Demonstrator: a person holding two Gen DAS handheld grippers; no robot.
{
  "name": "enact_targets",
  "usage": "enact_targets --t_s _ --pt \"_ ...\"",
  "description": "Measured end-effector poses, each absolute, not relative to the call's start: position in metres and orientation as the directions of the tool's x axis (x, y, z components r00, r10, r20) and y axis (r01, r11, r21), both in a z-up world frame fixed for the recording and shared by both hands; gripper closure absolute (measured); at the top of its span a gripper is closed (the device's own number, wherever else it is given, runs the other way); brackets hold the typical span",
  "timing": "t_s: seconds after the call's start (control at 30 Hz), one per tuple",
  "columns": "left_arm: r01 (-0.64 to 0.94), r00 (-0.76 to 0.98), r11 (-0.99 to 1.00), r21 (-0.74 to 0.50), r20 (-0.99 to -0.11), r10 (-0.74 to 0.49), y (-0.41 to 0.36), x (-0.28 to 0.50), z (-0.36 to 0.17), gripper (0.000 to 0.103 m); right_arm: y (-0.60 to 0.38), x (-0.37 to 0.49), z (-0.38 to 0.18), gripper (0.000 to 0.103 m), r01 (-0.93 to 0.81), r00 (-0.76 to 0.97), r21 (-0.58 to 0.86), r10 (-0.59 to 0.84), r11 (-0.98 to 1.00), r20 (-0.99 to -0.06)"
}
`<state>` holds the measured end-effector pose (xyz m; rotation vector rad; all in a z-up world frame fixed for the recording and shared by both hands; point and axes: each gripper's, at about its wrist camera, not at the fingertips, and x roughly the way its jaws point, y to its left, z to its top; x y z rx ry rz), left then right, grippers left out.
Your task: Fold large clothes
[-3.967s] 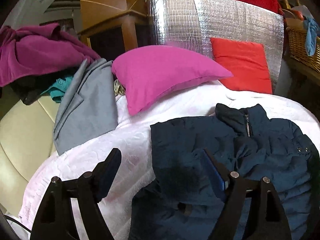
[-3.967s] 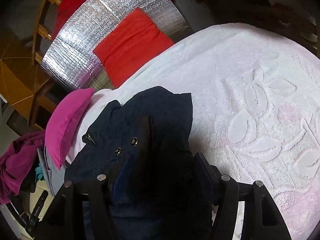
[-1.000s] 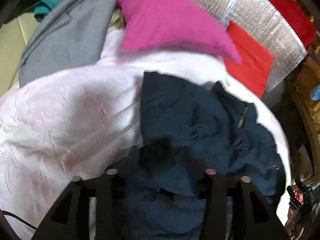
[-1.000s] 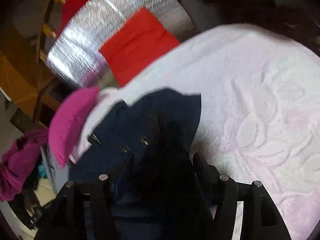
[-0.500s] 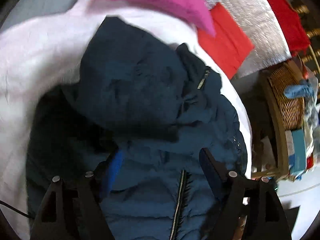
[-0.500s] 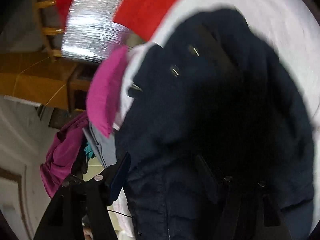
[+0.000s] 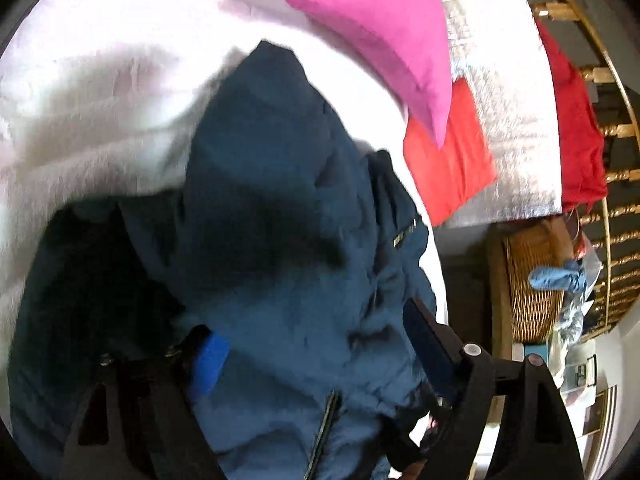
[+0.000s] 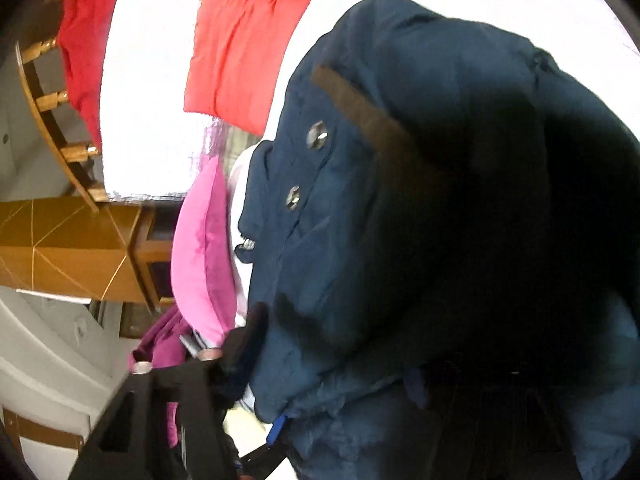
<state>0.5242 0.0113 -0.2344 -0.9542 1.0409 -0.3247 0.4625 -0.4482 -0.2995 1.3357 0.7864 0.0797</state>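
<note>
From the left wrist camera we see the left hand-held gripper (image 7: 316,344) spread wide, its fingers standing apart over the dark navy puffer jacket (image 7: 280,216), gripping nothing. The jacket lies bunched on the white textured bedspread (image 7: 100,80) and fills the frame from the centre down to 6 o'clock, its zipper running to the lower edge. At 12 o'clock lies a magenta pillow (image 7: 376,28); beside it, toward 2 o'clock, a red cushion (image 7: 448,160) rests against a silver quilted foil panel (image 7: 508,92). A woven wicker basket (image 7: 532,280) sits at 3 o'clock.

From the right wrist camera the same jacket (image 8: 420,200) covers most of the view from 12 to 6 o'clock, two metal snaps showing near the centre. The right hand-held gripper (image 8: 340,364) has one finger in view at 7 o'clock, the other buried in dark fabric; we cannot tell how wide it is. The magenta pillow (image 8: 200,256) lies at 9 o'clock, the red cushion (image 8: 240,56) at 11 o'clock.
</note>
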Motion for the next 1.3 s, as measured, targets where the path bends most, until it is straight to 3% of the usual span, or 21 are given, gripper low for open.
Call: enact_targets --t_s 0.03,0.07,0.1,0.3,0.4,0.53,0.63,0.77,0.87,1.07,1.17,1.3 --pt "-0.2 0.506 0.593 -0.78 -0.6 -0.619 0.012 0.526 -0.236 0.043 -0.448 0.464 -0.301 0.063 0.385 0.742 0.879 0.473 0.28 -0.476" --pt "-0.209 0.499 0.609 -0.765 -0.619 -0.607 0.011 0.53 -0.239 0.066 -0.45 0.465 -0.301 0.071 0.389 0.74 0.875 0.469 0.287 -0.483" --pt "-0.221 0.481 0.627 -0.747 -0.643 -0.596 0.01 0.532 -0.245 0.075 -0.45 0.466 -0.301 0.073 0.391 0.738 0.871 0.464 0.298 -0.49" --pt "-0.158 0.531 0.649 -0.744 -0.618 -0.58 0.01 0.522 -0.225 0.086 -0.446 0.462 -0.273 0.085 0.336 0.765 0.848 0.406 0.41 -0.499" --pt "-0.124 0.536 0.701 -0.702 -0.642 -0.548 0.003 0.518 -0.215 0.086 -0.447 0.458 -0.259 0.085 0.307 0.784 0.836 0.378 0.456 -0.493" --pt "-0.155 0.439 0.78 -0.606 -0.75 -0.495 -0.007 0.524 -0.24 0.085 -0.449 0.462 -0.284 0.085 0.38 0.712 0.798 0.403 0.467 -0.575" --pt "-0.154 0.425 0.776 -0.612 -0.75 -0.507 -0.004 0.523 -0.234 0.083 -0.46 0.455 -0.289 0.081 0.391 0.698 0.829 0.458 0.401 -0.55" --pt "-0.146 0.369 0.765 -0.628 -0.751 -0.547 0.002 0.511 -0.226 0.073 -0.468 0.447 -0.281 0.074 0.39 0.668 0.822 0.487 0.416 -0.563" --pt "-0.116 0.346 0.777 -0.619 -0.758 -0.553 0.005 0.497 -0.214 0.057 -0.474 0.439 -0.273 0.073 0.375 0.634 0.823 0.53 0.426 -0.563" --pt "0.012 0.446 0.876 -0.483 -0.781 -0.437 -0.013 0.478 -0.167 0.05 -0.473 0.416 -0.237 0.073 0.271 0.636 0.796 0.52 0.541 -0.57" --pt "0.069 0.512 0.9 -0.429 -0.759 -0.401 -0.033 0.478 -0.154 0.038 -0.462 0.416 -0.223 0.073 0.206 0.672 0.798 0.511 0.567 -0.536" --pt "0.078 0.576 0.932 -0.353 -0.747 -0.331 -0.043 0.489 -0.161 0.038 -0.441 0.435 -0.222 0.073 0.16 0.684 0.777 0.499 0.609 -0.532"
